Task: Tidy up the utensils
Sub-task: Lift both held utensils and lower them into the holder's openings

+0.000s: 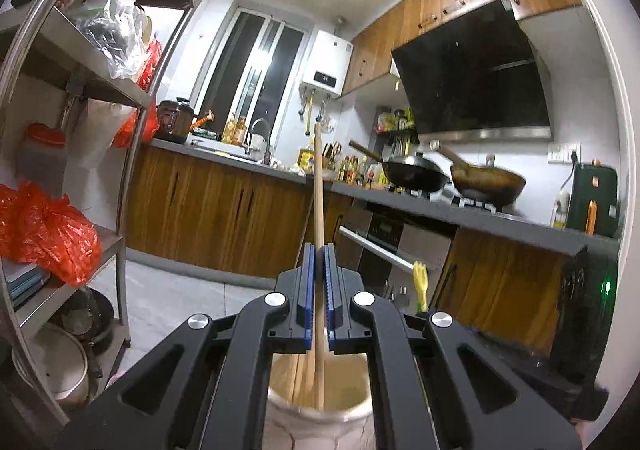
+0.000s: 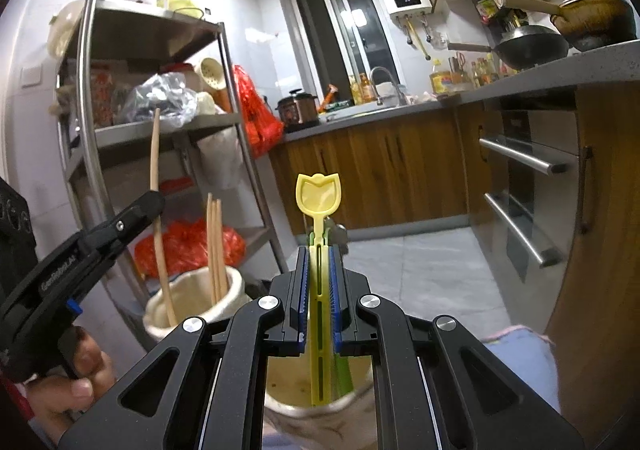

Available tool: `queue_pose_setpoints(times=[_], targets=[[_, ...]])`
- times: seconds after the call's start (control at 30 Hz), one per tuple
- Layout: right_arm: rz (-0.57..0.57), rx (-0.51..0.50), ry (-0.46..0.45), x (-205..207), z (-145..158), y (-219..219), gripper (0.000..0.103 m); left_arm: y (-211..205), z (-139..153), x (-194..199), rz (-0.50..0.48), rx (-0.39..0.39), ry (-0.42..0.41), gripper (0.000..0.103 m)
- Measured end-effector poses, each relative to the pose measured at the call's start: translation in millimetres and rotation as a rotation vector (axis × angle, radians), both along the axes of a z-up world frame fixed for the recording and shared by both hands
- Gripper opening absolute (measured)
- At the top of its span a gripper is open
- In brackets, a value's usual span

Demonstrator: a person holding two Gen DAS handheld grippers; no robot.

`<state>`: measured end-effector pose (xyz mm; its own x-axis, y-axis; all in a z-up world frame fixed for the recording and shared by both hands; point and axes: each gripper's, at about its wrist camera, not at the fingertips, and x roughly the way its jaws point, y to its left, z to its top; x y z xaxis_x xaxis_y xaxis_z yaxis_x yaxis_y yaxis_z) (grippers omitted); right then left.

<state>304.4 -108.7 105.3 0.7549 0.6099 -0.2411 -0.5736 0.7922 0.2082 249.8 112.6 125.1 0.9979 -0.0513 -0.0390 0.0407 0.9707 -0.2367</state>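
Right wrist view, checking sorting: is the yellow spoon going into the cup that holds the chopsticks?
No, the yellow spoon enters a separate cup; chopsticks stand elsewhere.

We note a wooden stick (image 1: 319, 186) standing near upright, its lower end inside a cream cup (image 2: 192, 302) that also holds three chopsticks (image 2: 215, 246). A yellow tulip-tipped utensil (image 2: 319, 218) stands upright, lower end in a second cup (image 2: 320, 410), green piece (image 2: 342, 374) beside it.
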Motion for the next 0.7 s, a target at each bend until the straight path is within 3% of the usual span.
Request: queue_pose_setpoints(times=[0.57,0.7], targets=[[0.023,-0.144,0.101,0.6,-11.2,10.5,0.010,-19.2,-20.2,15.3,-0.015,0.117,0.225,0.004],[0.018,-0.151,0.110,2.0,-12.1,11.4,0.010,-23.0,-20.1,16.7,-0.022,0.143,0.239,0.004]])
